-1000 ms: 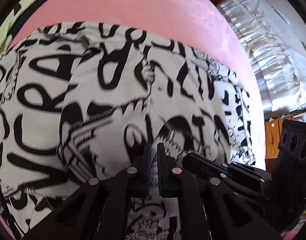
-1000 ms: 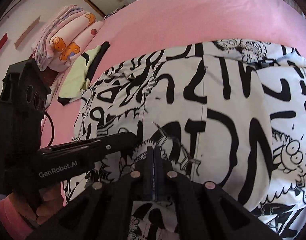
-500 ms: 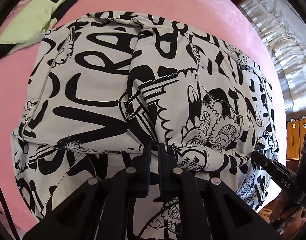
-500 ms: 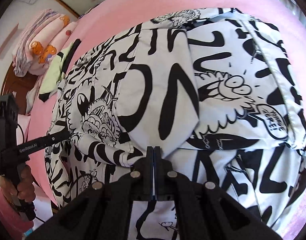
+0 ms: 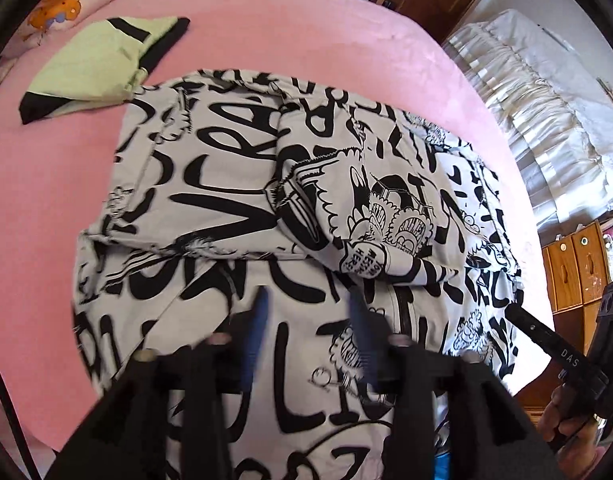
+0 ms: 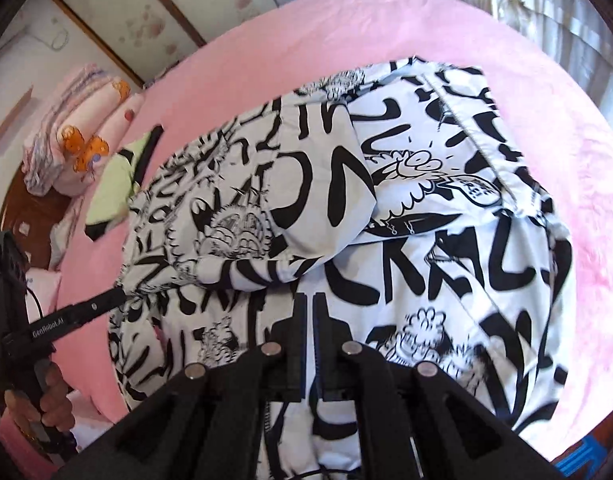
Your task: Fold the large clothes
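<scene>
The pink bed point(image 5: 58, 208) carries the printed garment point(image 5: 234, 184), spread near its front edge. One fold is judged complete: a flap point(image 6: 346, 200) lies doubled over the lower half. Further folds are judged outstanding. The left gripper point(image 5: 306, 320) is released above the cloth. The right gripper point(image 6: 309, 320) is nearly closed, grasping nothing visible.

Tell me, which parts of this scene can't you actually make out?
- Left gripper: fingers motion-blurred in the left wrist view.
- Printed garment: near hem hidden behind gripper bodies in both views.
- Green-black cloth: folded, so its type is unclear.
- Right gripper: narrow gap; any grip unclear.
</scene>
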